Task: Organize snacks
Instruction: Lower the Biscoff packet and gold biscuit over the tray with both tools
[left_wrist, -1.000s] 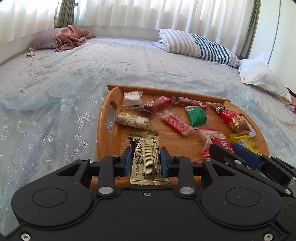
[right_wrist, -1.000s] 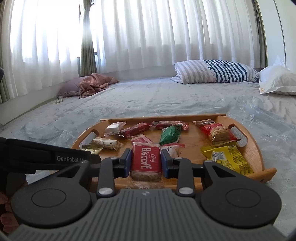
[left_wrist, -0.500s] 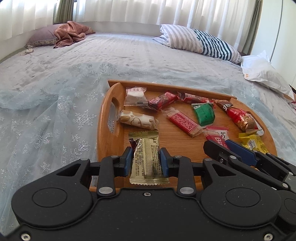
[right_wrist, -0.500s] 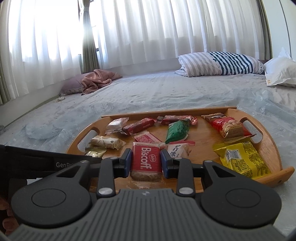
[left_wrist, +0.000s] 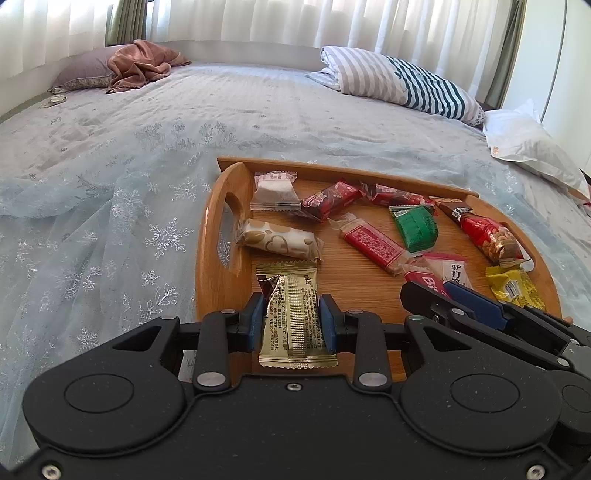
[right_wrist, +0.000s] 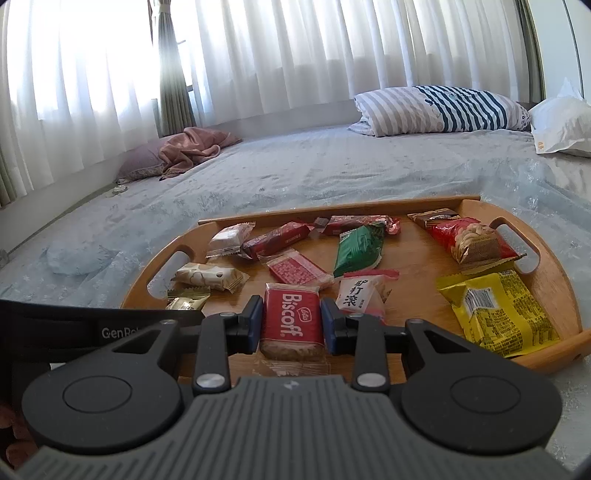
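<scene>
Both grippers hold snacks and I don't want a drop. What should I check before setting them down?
1. Left gripper shut on gold foil packet: ok.
2. Right gripper shut on red Biscoff biscuit pack: ok.
3. Both packets over the wooden handled tray: ok.
4. Bare tray wood to the right of the gold packet: ok.
5. Grippers apart from each other: ok, but close.
6. Packets lifted off the tray: cannot tell.
</scene>
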